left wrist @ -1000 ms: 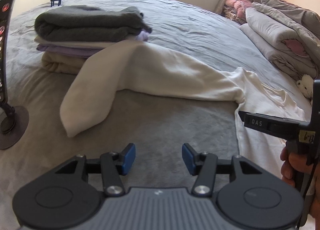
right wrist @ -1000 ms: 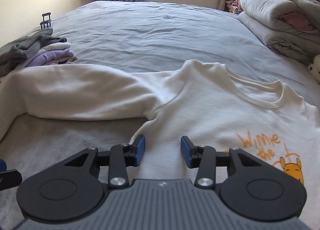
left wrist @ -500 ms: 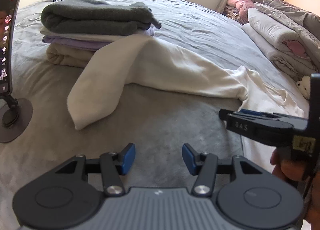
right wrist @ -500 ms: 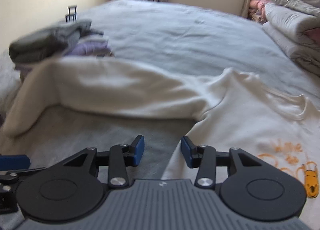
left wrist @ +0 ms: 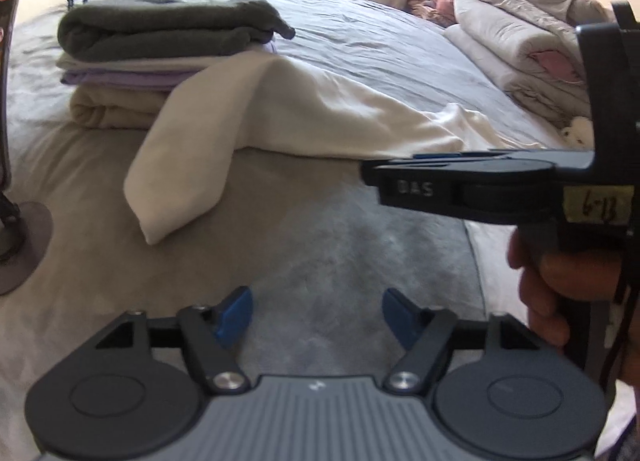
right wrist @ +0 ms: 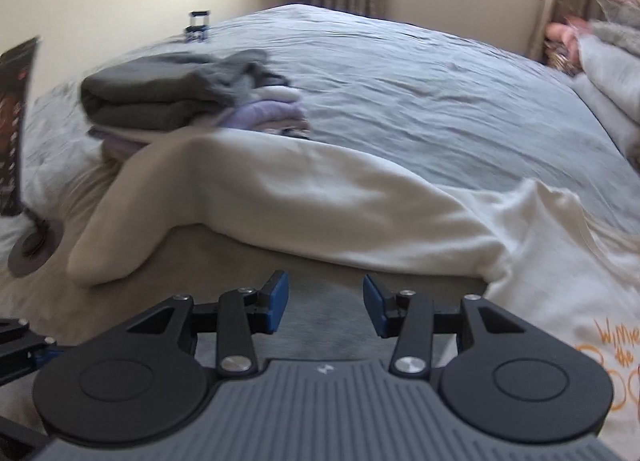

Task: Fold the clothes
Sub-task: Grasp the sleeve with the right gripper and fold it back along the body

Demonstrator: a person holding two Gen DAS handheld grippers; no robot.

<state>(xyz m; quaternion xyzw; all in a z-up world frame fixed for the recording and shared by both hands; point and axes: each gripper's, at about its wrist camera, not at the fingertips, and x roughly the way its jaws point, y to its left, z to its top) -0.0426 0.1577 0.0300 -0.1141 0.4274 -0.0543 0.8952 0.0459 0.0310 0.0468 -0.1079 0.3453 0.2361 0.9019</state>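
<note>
A cream sweatshirt (right wrist: pixel 540 245) with orange lettering lies spread on the grey bed. Its long sleeve (left wrist: pixel 280 113) runs left and drapes against a stack of folded clothes (left wrist: pixel 160 49), dark grey on top, lilac and beige below. My left gripper (left wrist: pixel 316 313) hovers open over bare bedding, short of the sleeve's cuff (left wrist: pixel 168 201). My right gripper (right wrist: pixel 324 301) is open and empty too, just in front of the sleeve (right wrist: pixel 280 201). In the left wrist view the right gripper's body (left wrist: pixel 480 189) crosses from the right, held by a hand (left wrist: pixel 548 285).
A phone on a round-based stand (left wrist: pixel 16 237) rises at the left edge of the bed (right wrist: pixel 420 93). Rolled duvets and pillows (left wrist: pixel 520 45) pile up at the far right. A small dark stand (right wrist: pixel 198 25) sits at the far left corner, with curtains and a window behind.
Both grippers have swung left toward the sleeve and the folded stack. The right gripper now reaches far into the left wrist view. Both stayed open and empty.
</note>
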